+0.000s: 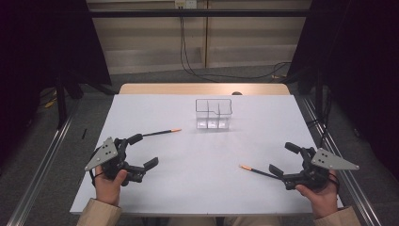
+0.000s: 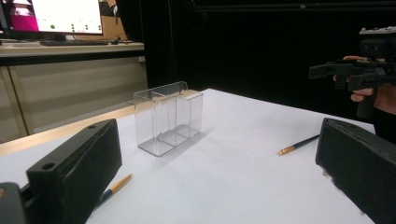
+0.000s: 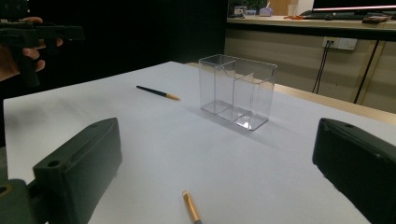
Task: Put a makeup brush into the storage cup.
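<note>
Starting point, nothing picked up yet: left gripper [image 1: 143, 151] jaws wide apart, empty, left pen [image 1: 161, 132] lying flat just beyond it. Clear plastic holder [image 1: 214, 114], boxy with dividers, stands empty mid-table. Right pen [image 1: 254, 170], thin black with gold tip, lies near right gripper [image 1: 284, 158], jaws spread, empty. Both pens probably go in the holder.

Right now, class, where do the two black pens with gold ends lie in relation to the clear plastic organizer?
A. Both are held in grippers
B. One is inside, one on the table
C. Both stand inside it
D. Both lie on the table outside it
D: the left pen and the right pen lie flat on the white table, apart from the empty clear organizer.
</note>
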